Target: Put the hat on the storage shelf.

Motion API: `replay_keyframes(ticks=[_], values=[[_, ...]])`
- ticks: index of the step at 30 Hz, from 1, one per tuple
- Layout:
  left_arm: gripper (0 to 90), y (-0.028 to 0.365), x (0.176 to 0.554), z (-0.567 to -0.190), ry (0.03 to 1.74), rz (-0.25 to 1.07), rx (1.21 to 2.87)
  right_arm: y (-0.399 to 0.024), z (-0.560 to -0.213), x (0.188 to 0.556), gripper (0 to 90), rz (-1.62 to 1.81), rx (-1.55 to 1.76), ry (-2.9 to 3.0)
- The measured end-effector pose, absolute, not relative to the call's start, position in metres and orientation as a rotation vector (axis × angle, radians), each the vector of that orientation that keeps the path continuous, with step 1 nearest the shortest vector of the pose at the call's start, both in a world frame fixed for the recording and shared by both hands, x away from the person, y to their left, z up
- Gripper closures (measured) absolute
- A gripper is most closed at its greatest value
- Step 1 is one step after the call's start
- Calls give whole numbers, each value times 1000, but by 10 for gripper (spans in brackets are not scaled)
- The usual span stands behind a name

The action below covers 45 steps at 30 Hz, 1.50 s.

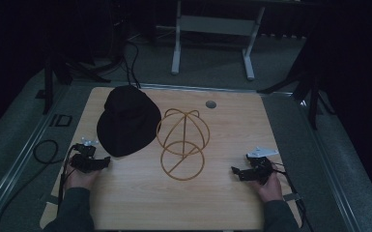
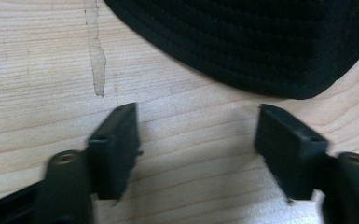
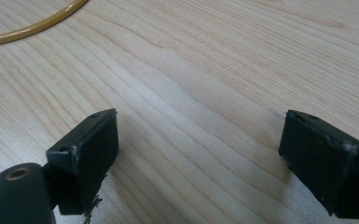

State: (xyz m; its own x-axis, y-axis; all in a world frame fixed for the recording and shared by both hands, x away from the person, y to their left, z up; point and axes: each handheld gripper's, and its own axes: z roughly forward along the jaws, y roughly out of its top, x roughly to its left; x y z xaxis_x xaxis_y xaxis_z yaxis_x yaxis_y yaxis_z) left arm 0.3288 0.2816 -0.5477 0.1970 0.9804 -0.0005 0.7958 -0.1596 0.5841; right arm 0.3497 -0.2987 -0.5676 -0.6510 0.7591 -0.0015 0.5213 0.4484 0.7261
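A soft black hat (image 1: pixel 125 122) lies upper left on the wooden table (image 1: pixel 222 193), beside a round wire stand (image 1: pixel 182 144). The left gripper (image 2: pixel 196 140) and right gripper (image 3: pixel 199 158) are both wide open, holding nothing.

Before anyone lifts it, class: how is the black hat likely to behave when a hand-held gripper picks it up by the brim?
The black hat is probably floppy: it looks like stitched fabric lying slumped on the table, so the brim would likely droop when pinched. It seems light for its size. It is unlikely to roll or break, and cloth should grip better than the wire stand beside it.
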Motion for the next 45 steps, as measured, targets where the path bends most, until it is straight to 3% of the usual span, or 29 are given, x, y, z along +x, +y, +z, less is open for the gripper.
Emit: replay_keyframes(ticks=[4,13,27,45], values=[[480,283,330,-545,1667,516,2029,-299,-568,350,117,1022,1091,2377],[578,285,330,-536,1616,473,2053,-299,-568,350,116,1022,1089,2380],[572,295,333,-513,1485,425,2076,-299,-568,350,118,1022,1090,2379],[555,293,344,-490,1433,412,2140,-299,-568,350,120,1023,1090,2377]])
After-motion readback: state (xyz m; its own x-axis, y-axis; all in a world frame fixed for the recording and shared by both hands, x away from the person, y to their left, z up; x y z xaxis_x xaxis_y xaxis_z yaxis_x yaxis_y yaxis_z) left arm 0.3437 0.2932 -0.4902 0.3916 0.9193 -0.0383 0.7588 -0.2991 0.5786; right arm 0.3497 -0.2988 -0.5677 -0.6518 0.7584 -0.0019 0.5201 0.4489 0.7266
